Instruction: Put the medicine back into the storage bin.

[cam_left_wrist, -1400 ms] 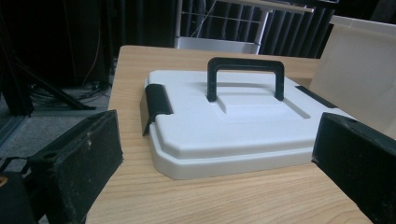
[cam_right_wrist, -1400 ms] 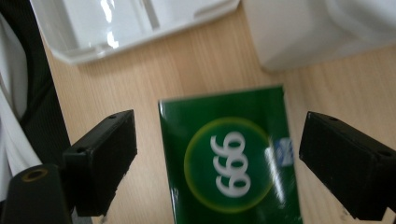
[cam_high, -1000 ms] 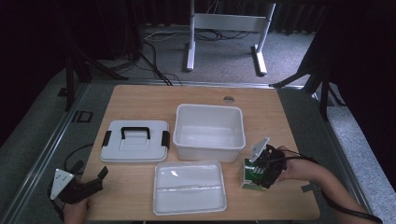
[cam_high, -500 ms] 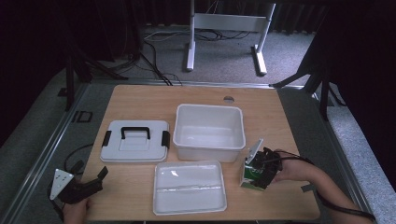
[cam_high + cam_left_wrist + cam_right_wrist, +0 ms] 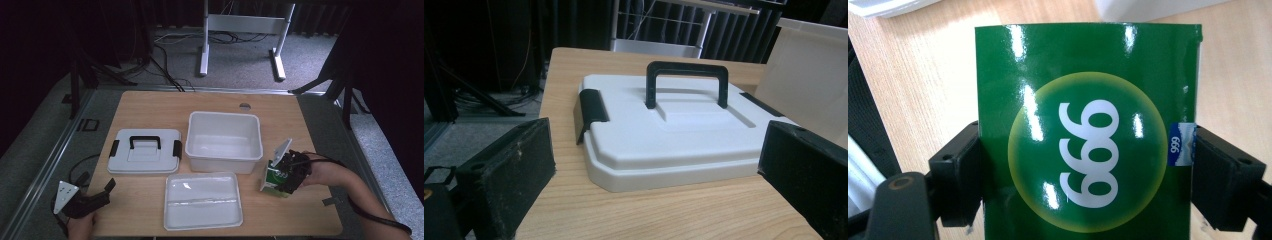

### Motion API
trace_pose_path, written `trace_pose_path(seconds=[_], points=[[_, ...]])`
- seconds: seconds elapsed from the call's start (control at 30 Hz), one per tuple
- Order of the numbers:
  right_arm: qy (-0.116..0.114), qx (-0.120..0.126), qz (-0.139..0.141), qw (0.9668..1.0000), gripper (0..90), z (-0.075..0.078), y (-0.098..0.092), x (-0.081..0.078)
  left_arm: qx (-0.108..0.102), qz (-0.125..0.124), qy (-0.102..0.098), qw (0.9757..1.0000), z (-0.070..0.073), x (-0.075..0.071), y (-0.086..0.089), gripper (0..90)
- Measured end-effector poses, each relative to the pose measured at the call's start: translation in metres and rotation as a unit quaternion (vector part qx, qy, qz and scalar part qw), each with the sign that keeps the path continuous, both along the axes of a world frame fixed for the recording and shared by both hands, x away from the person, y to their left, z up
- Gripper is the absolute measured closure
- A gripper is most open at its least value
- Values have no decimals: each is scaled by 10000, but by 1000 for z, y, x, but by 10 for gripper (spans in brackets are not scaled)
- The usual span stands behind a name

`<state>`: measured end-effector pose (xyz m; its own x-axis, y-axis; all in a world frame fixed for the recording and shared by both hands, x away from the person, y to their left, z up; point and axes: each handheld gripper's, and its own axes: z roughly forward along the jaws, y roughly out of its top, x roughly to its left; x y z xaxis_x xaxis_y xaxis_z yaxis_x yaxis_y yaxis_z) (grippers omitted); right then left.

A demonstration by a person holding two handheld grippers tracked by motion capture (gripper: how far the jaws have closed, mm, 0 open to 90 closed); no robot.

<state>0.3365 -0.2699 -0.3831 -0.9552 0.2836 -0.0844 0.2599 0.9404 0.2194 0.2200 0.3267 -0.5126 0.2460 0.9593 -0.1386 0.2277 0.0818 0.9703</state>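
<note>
Green box [image 5: 1083, 135] with a white "999" in a yellow-edged circle sits between the right gripper's [image 5: 1085, 175] jaws, both pads pressed on its side edges, so it is gripped; those jaws have just been closing on it. High view: right gripper [image 5: 286, 175] holds the box [image 5: 272, 181] at the table's [image 5: 150, 102] right side, just right of the clear flat lid [image 5: 202, 200] and near the front right corner of the open white bin [image 5: 224, 141]. Left gripper [image 5: 97, 197] at the front left table edge, jaws spread wide, nothing between them. It faces the white lid with black handle [image 5: 674, 125], which lies flat on the table.
</note>
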Motion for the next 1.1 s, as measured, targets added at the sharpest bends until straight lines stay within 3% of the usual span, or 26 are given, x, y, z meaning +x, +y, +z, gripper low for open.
trace_pose_path(seconds=[0.57,0.93,1.1], points=[[-428,-9,-200,9989,154,79,-9,32,-8,-7,-3,10000,0,0,0,15],[-640,-45,-92,9979,155,120,7,45,-7,-17,-7,10000,0,0,0,15],[-727,-48,3,9973,154,135,25,55,-4,-25,-14,10000,0,0,0,15]])
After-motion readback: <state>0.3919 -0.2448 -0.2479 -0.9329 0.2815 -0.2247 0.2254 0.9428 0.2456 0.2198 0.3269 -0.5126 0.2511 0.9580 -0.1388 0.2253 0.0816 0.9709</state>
